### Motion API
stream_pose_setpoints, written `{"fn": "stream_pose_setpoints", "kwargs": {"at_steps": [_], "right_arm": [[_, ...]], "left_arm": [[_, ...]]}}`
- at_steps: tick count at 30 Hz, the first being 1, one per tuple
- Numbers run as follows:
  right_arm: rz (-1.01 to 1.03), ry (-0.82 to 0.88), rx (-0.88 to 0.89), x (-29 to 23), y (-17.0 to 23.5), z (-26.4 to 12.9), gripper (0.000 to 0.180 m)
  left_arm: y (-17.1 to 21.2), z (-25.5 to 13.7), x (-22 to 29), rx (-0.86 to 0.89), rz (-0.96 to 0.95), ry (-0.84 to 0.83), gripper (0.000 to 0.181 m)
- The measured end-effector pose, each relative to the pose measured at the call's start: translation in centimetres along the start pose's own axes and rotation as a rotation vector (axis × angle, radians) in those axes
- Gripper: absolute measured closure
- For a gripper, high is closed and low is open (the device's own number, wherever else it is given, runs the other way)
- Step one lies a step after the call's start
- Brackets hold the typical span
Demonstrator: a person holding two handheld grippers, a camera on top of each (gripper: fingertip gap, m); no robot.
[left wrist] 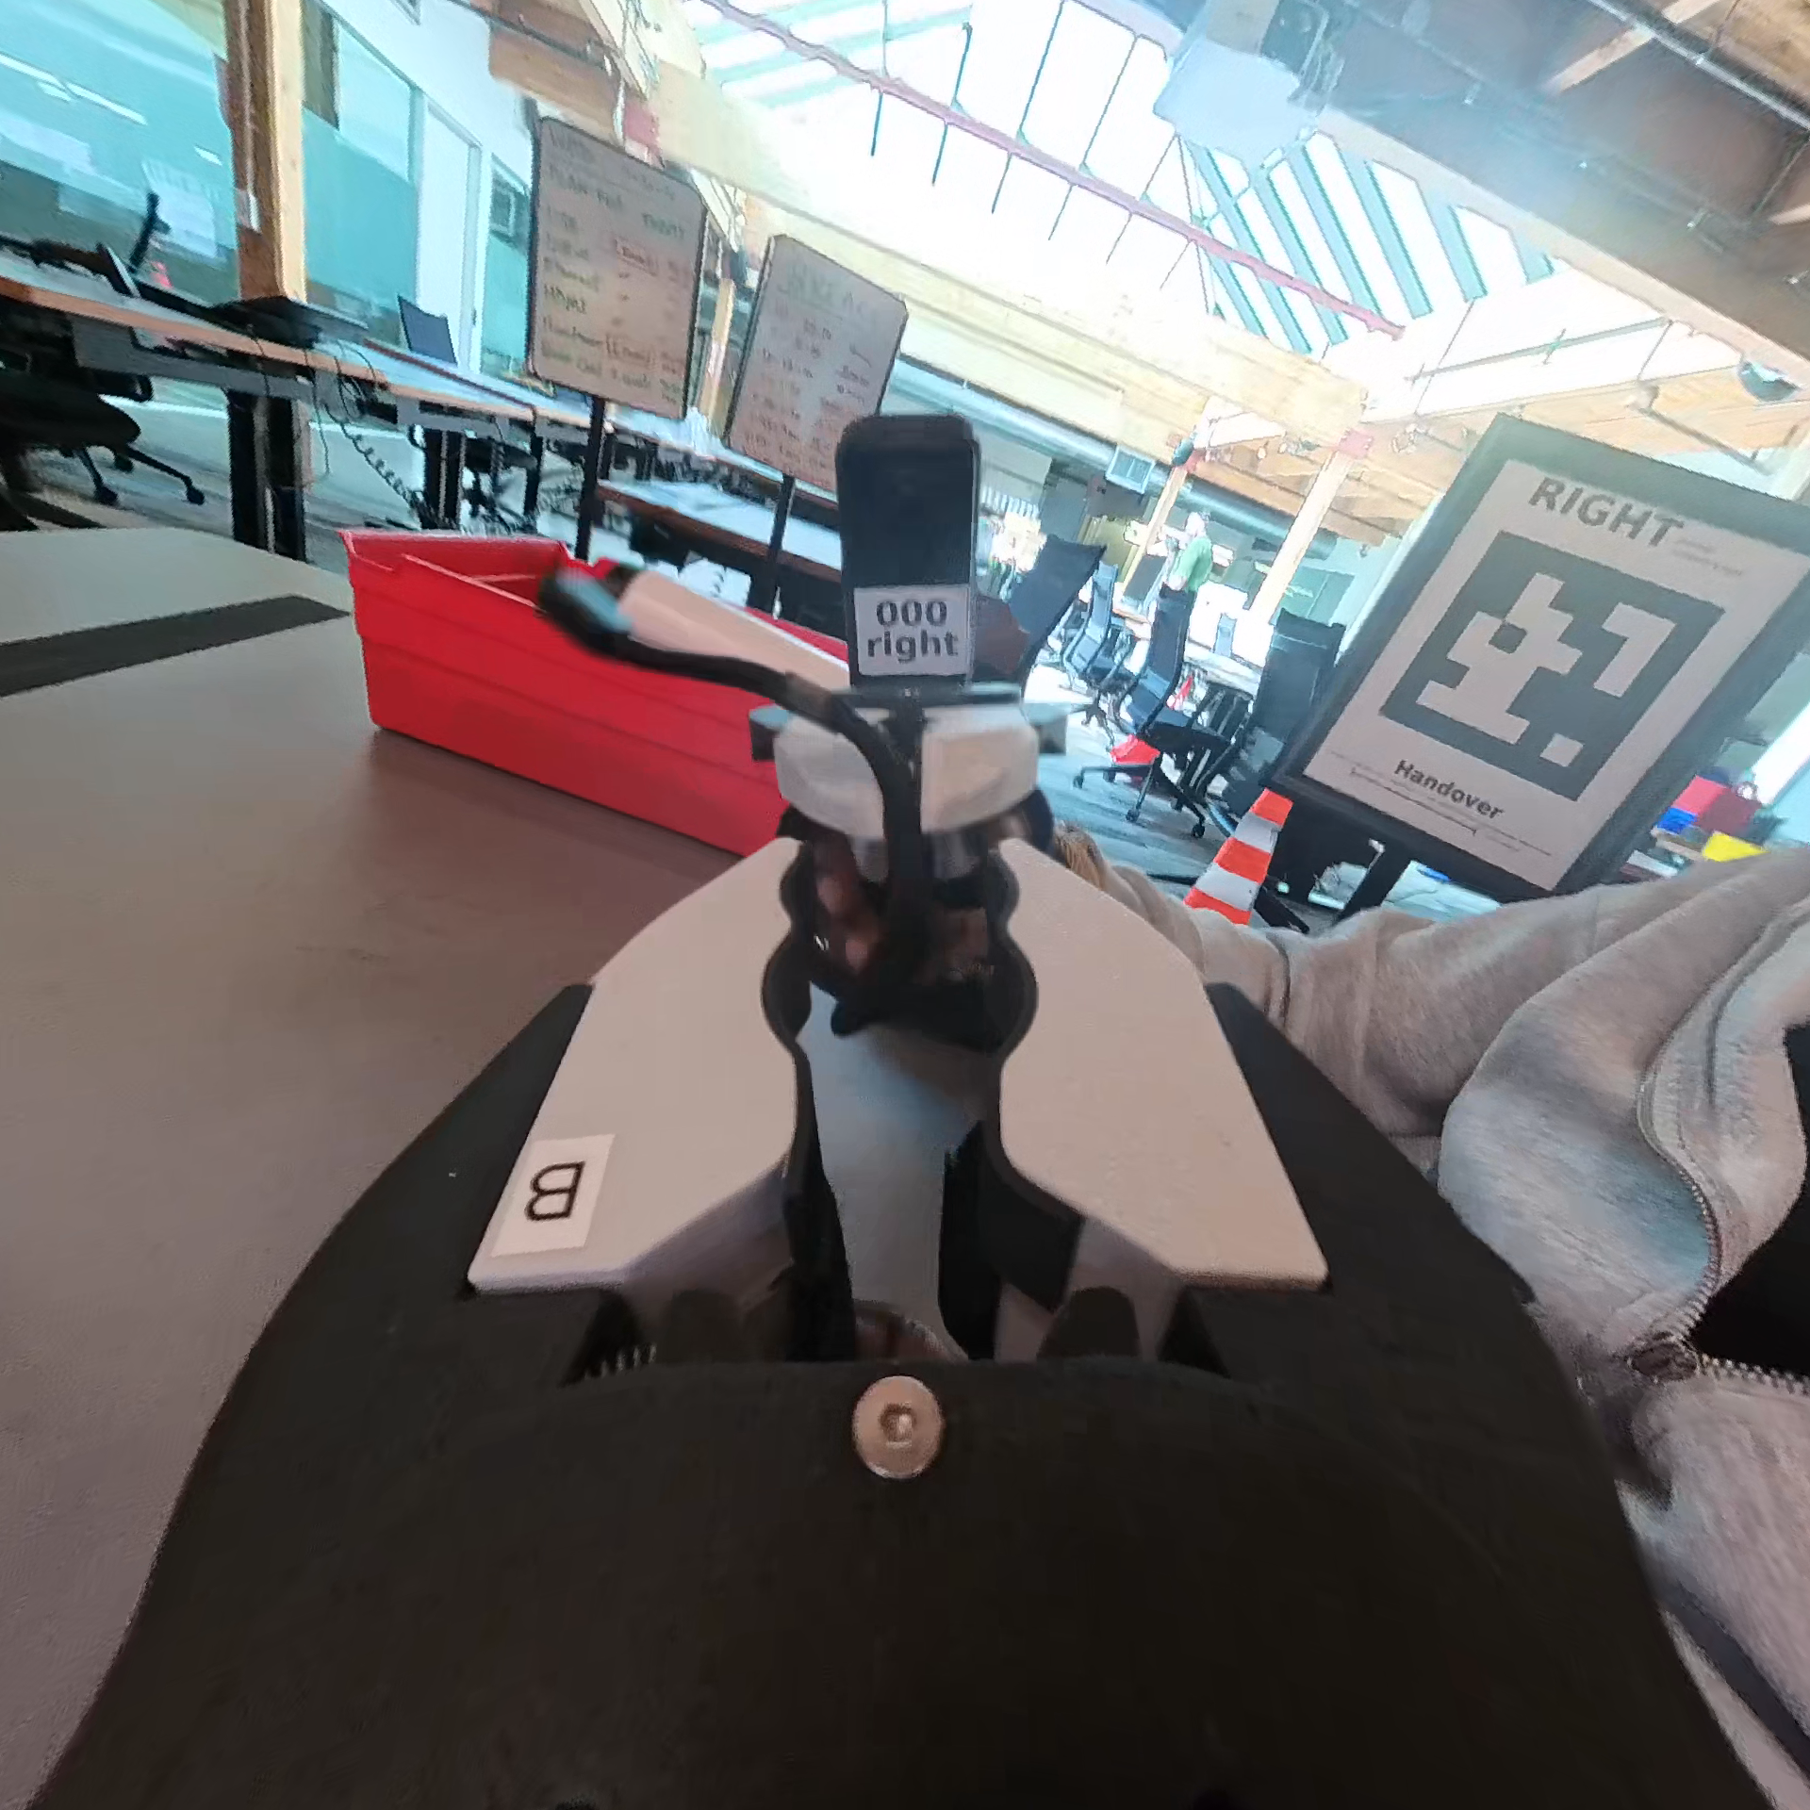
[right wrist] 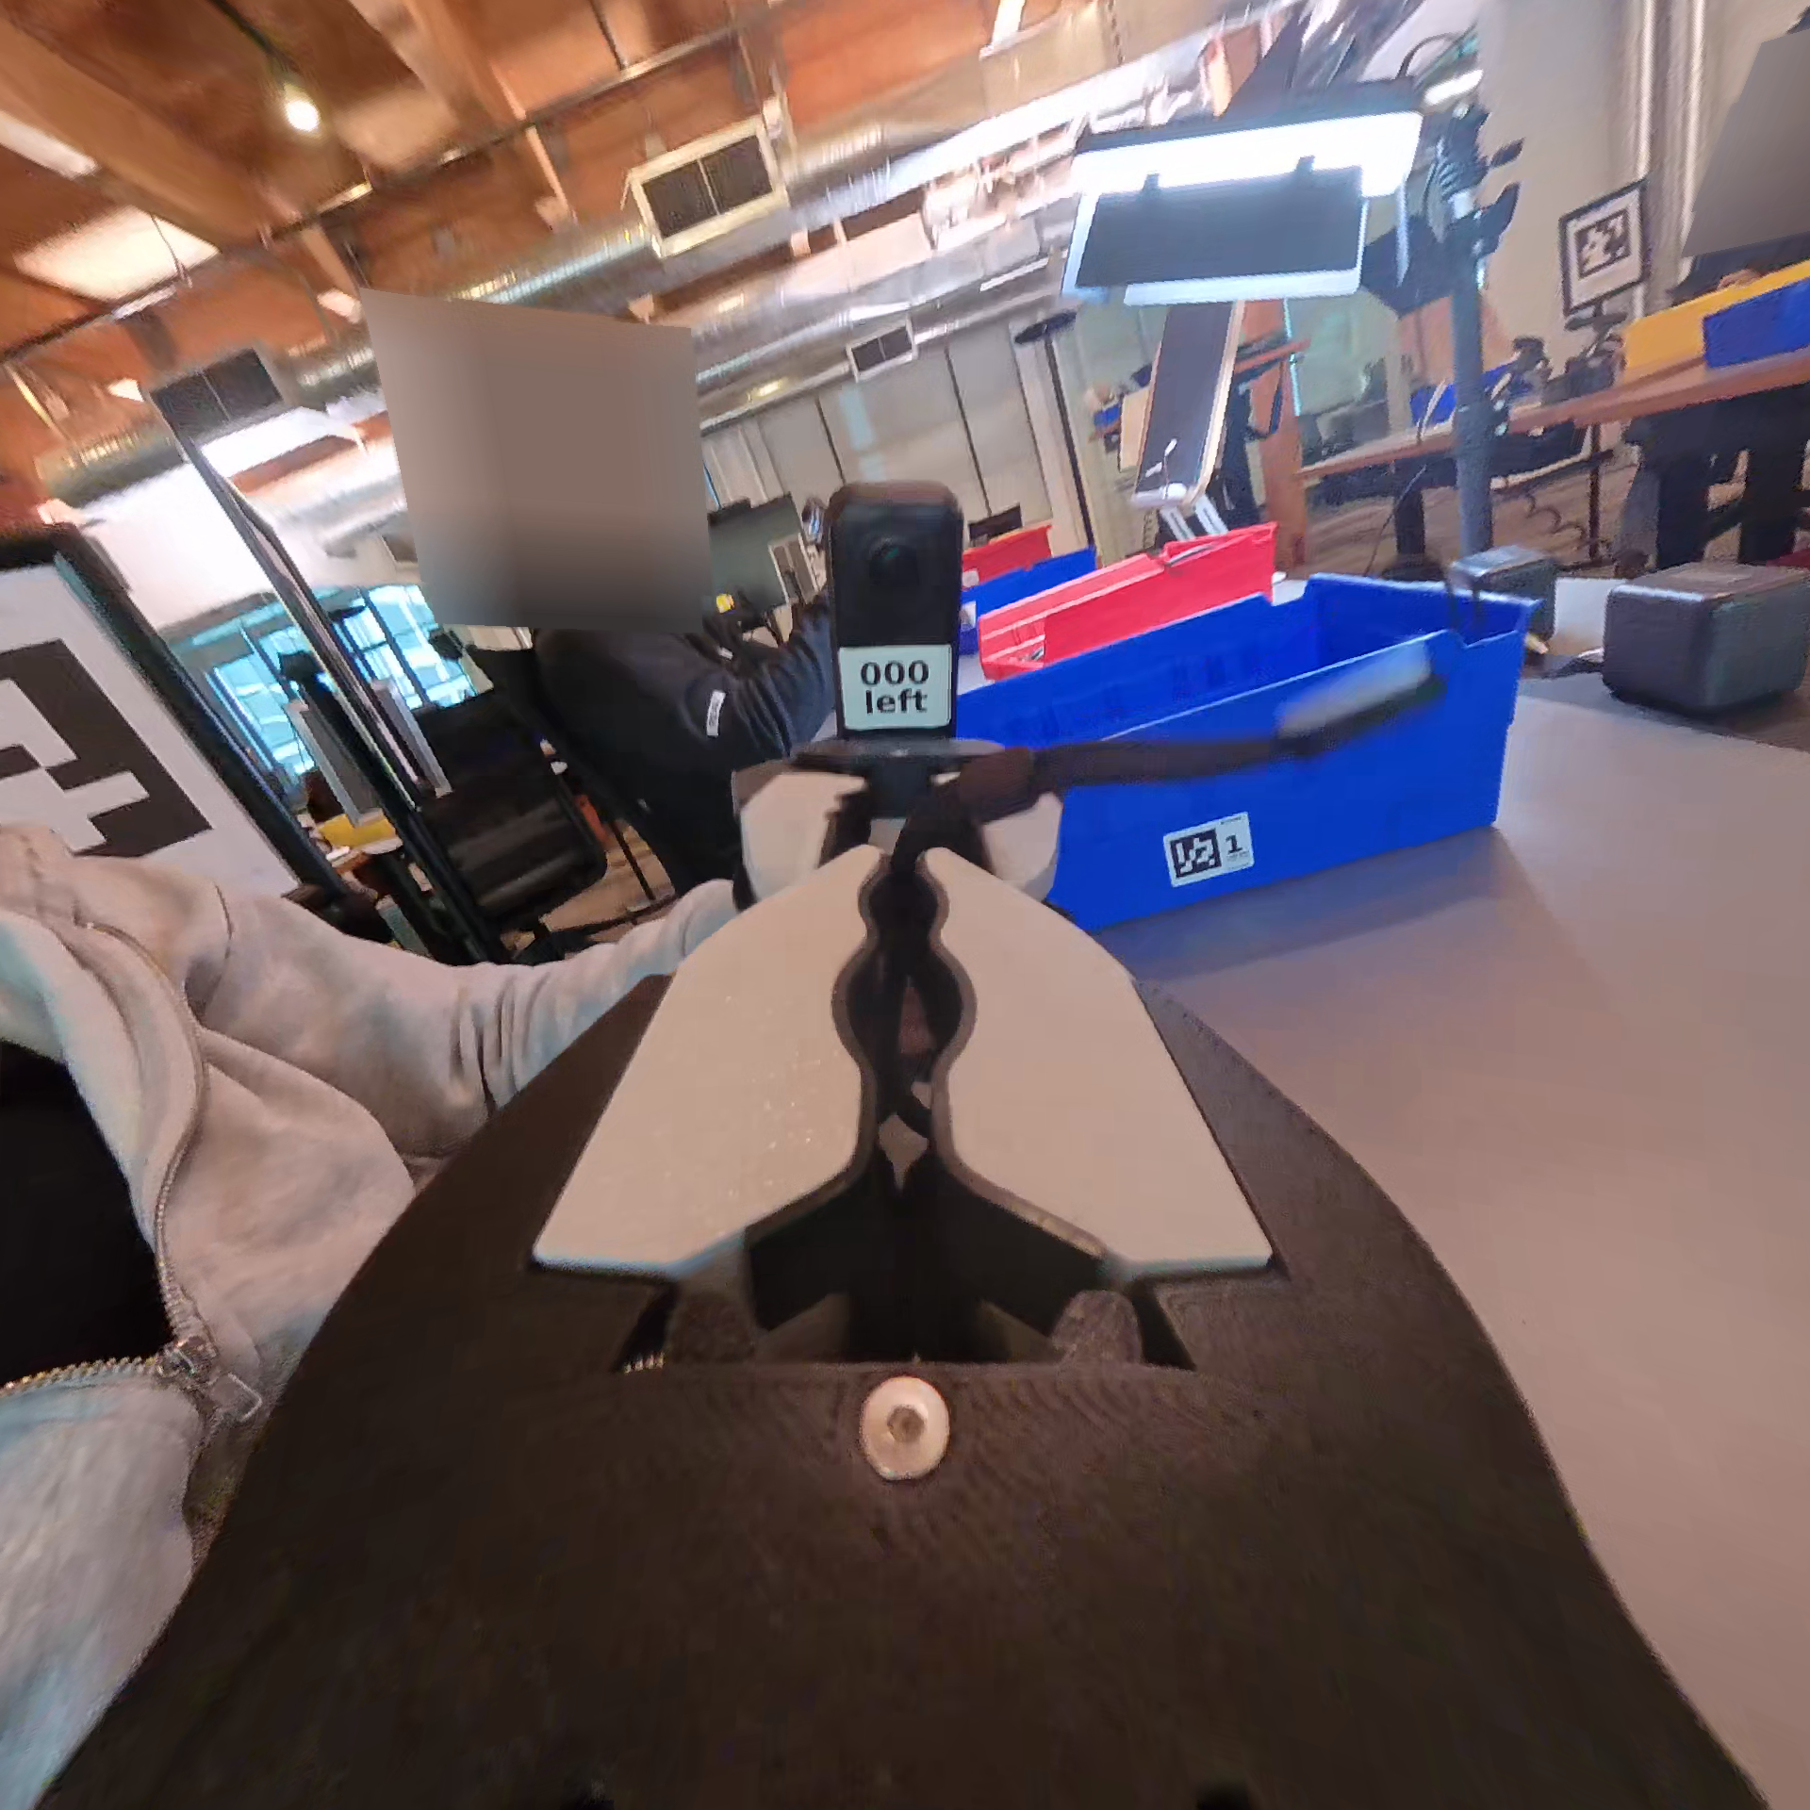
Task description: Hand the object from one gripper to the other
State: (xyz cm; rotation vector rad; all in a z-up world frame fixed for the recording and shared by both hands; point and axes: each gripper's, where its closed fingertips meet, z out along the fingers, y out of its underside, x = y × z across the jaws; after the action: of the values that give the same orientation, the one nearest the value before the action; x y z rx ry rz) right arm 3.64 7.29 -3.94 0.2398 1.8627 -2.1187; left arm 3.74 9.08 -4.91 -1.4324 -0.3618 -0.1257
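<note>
A black cable [left wrist: 686,658] with a black plug and a white end is the object. My two grippers face each other tip to tip above the grey table [left wrist: 245,881]. In the right wrist view my right gripper [right wrist: 901,867] is shut on the cable [right wrist: 1126,759], which runs up between its fingers and sticks out to the right. My left gripper [left wrist: 901,881] has its fingers apart on either side of the cable's lower part. The right gripper [left wrist: 906,774] shows beyond it, and the left gripper [right wrist: 906,833] shows in the right wrist view.
A red bin [left wrist: 548,686] stands on the table behind the cable. A blue bin [right wrist: 1273,764], a red bin [right wrist: 1126,597] and two dark boxes [right wrist: 1704,637] stand on the other side. A marker board [left wrist: 1548,666], an orange cone [left wrist: 1239,852] and a grey sleeve [left wrist: 1469,1028] are nearby.
</note>
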Motion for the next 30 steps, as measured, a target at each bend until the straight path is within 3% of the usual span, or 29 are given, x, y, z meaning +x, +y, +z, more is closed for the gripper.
{"fn": "stream_pose_setpoints", "kwargs": {"at_steps": [4,8,11,16,21,26,30], "right_arm": [[0.0,-0.004,0.013,-0.1,-0.2,0.0,0.176],[-0.012,-0.022,-0.029,-0.5,0.6,0.6,0.176],[-0.022,-0.017,-0.03,-0.5,0.6,0.6,0.175],[-0.004,0.021,0.018,0.2,-0.2,0.1,0.152],[0.002,0.023,-0.055,0.3,1.1,0.6,0.143],[-0.065,0.035,-0.128,0.1,2.7,1.5,0.152],[-0.09,0.043,-0.156,0.2,3.3,1.7,0.175]], "left_arm": [[1.4,0.9,0.1,-0.067,0.032,-0.004,0.153],[1.9,1.1,0.7,-0.094,0.051,0.022,0.177],[1.8,0.9,0.6,-0.102,0.052,0.016,0.177],[-0.5,-0.1,0.3,0.031,0.008,0.01,0.178],[-1.9,-0.9,-0.1,0.122,-0.02,-0.004,0.178],[-1.0,-0.1,0.2,0.08,-0.02,0.011,0.177],[-0.5,0.3,0.4,0.057,-0.016,0.014,0.176]]}}
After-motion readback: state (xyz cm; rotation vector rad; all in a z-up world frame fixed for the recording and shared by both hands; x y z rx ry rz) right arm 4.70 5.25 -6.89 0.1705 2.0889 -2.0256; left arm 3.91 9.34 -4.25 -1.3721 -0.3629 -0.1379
